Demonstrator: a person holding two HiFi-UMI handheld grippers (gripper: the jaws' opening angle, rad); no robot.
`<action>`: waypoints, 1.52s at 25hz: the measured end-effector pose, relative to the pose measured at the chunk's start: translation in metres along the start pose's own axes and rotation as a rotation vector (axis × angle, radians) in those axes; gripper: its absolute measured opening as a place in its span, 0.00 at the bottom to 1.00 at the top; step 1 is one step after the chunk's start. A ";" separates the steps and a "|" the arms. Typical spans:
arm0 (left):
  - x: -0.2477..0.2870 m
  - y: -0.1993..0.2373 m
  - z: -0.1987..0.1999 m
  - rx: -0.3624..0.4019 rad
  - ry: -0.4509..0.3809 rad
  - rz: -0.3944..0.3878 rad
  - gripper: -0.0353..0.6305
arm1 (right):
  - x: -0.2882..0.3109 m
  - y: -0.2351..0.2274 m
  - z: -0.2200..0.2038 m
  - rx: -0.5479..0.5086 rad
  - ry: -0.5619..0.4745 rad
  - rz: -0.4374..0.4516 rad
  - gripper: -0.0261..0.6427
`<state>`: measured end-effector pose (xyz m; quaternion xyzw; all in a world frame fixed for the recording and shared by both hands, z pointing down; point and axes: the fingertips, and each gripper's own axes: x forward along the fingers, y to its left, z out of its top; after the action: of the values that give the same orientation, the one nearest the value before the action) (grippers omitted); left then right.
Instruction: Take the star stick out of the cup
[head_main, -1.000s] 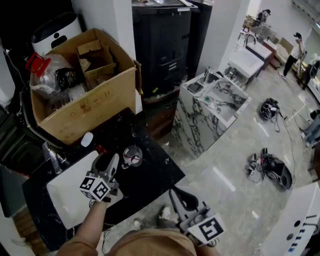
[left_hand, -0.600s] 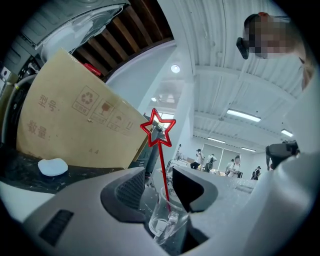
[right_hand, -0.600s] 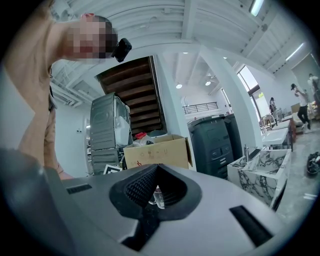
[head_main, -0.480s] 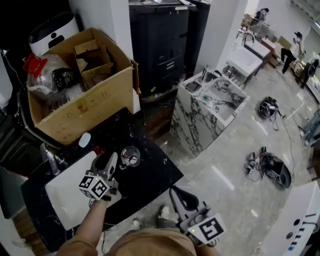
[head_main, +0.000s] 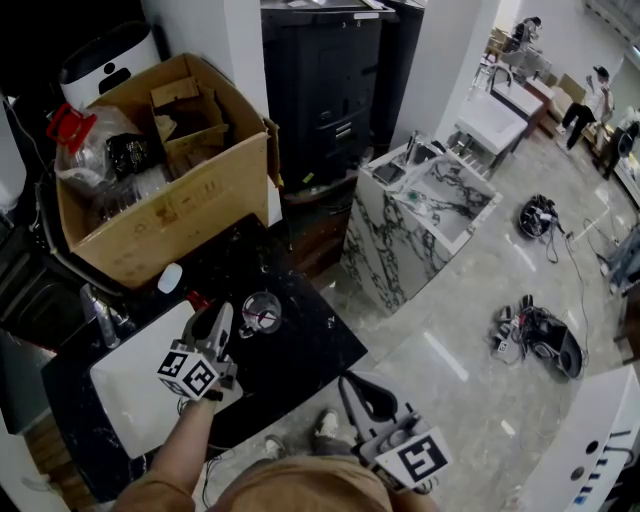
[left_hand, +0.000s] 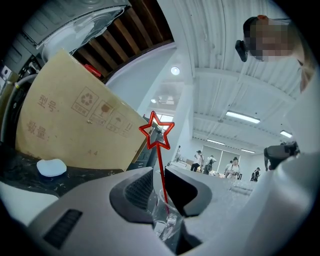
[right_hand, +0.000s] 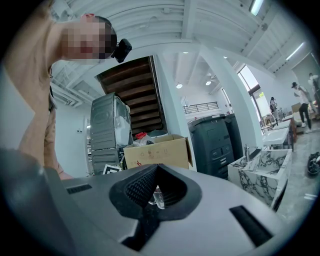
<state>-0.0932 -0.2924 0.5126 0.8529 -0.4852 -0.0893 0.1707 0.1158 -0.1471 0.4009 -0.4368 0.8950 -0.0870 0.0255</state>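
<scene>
A clear glass cup (head_main: 262, 312) stands on the black marble counter (head_main: 300, 350). The red star stick (left_hand: 157, 132) stands upright in it. In the left gripper view the cup (left_hand: 162, 222) sits low between the jaws and the thin red stem rises through the gap. My left gripper (left_hand: 159, 180) is closing around the stem, with a narrow gap still showing beside it. In the head view that left gripper (head_main: 215, 325) is at the cup's left side. My right gripper (head_main: 358, 388) hangs low near the person's body, shut and empty, and its tips meet in its own right gripper (right_hand: 157, 167) view.
An open cardboard box (head_main: 160, 190) of clutter stands behind the cup. A white sink (head_main: 130, 385) with a faucet (head_main: 100, 315) lies to the left. A small white object (head_main: 170, 278) rests by the box. A marble island (head_main: 420, 215) and black cabinets (head_main: 330, 80) stand beyond the counter edge.
The left gripper has stayed at the cup and its jaws look slightly narrower. The right gripper has not moved.
</scene>
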 end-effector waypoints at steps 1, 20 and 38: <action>0.000 0.000 0.000 0.001 0.000 -0.001 0.16 | 0.000 0.000 0.000 0.000 0.000 0.000 0.04; 0.005 -0.001 0.001 -0.033 -0.018 -0.004 0.08 | -0.004 -0.002 0.002 -0.003 -0.005 -0.005 0.04; 0.003 -0.001 0.005 -0.072 -0.043 -0.011 0.07 | -0.005 -0.001 0.005 -0.010 -0.007 0.015 0.04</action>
<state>-0.0922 -0.2955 0.5073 0.8467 -0.4807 -0.1260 0.1903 0.1202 -0.1445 0.3957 -0.4307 0.8985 -0.0808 0.0269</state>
